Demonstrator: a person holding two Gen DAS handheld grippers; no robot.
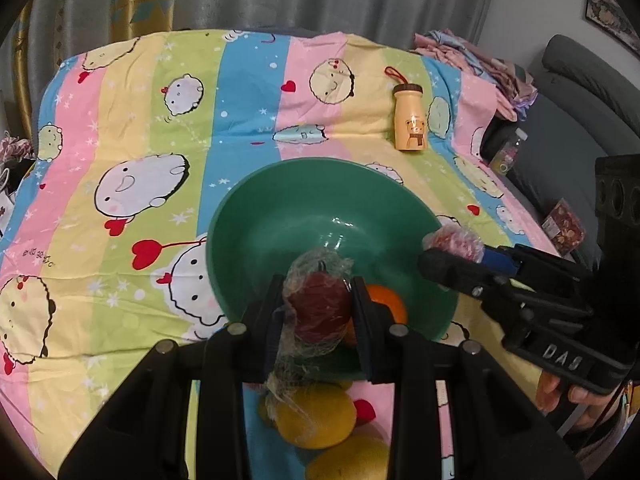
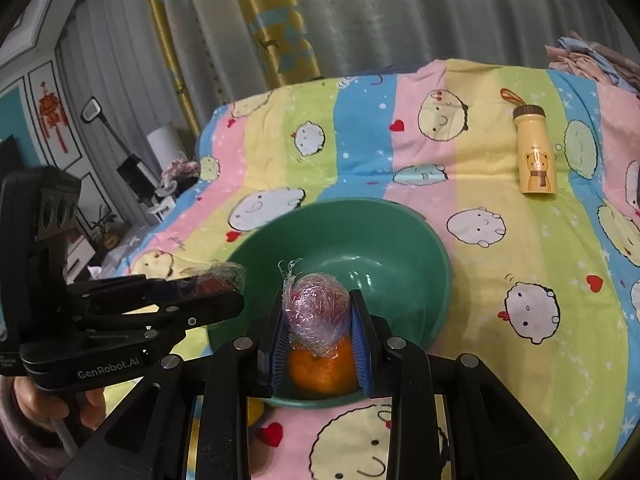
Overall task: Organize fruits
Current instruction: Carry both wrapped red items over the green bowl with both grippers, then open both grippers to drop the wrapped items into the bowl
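Left gripper (image 1: 318, 308) clamped on wrapped dark-red fruit (image 1: 316, 308); right gripper (image 2: 318, 312) on pinkish one (image 2: 318, 306) — probably firm, film slippery. Bowl (image 1: 240, 216) at 12.

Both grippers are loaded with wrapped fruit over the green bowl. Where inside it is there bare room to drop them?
The green bowl is bare across its far half and right side. The near side holds an orange, directly beneath the right gripper and its wrapped fruit. The left gripper holds a wrapped red apple over the near rim; yellow fruits crowd the cloth outside it.
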